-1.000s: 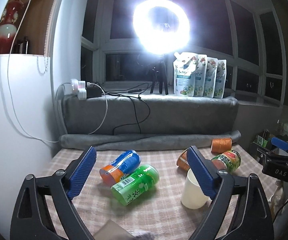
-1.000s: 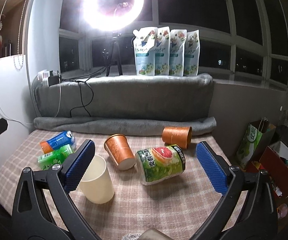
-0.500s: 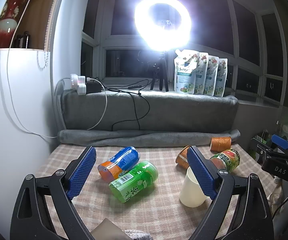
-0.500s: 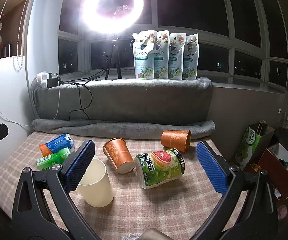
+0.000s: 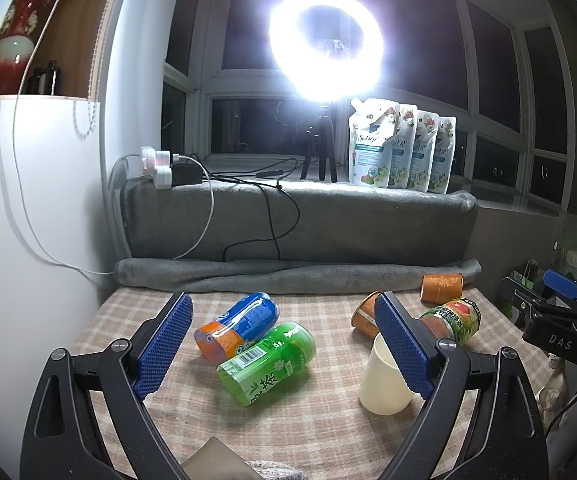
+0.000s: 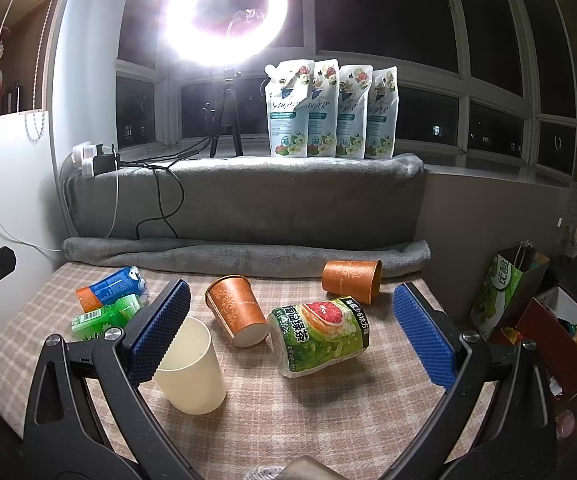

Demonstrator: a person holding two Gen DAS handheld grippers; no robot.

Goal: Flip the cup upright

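Orange paper cup (image 6: 237, 310) lies on its side, mouth pointing away, ahead between the right gripper's (image 6: 292, 332) spread, empty jaws; the left gripper (image 5: 284, 344), likewise spread, sits farther off.

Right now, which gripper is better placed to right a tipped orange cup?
Right. The right gripper is open with both orange cups lying ahead of it; the left gripper faces the cans.

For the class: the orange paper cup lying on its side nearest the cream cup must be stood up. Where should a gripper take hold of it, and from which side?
Probably across the middle of the nearer orange cup's side wall, coming from above with the open right gripper, fingers straddling it. It lies tipped, base toward the camera and mouth facing away, so the rounded wall is exposed; the cream cup and the green tea bottle crowd its sides.
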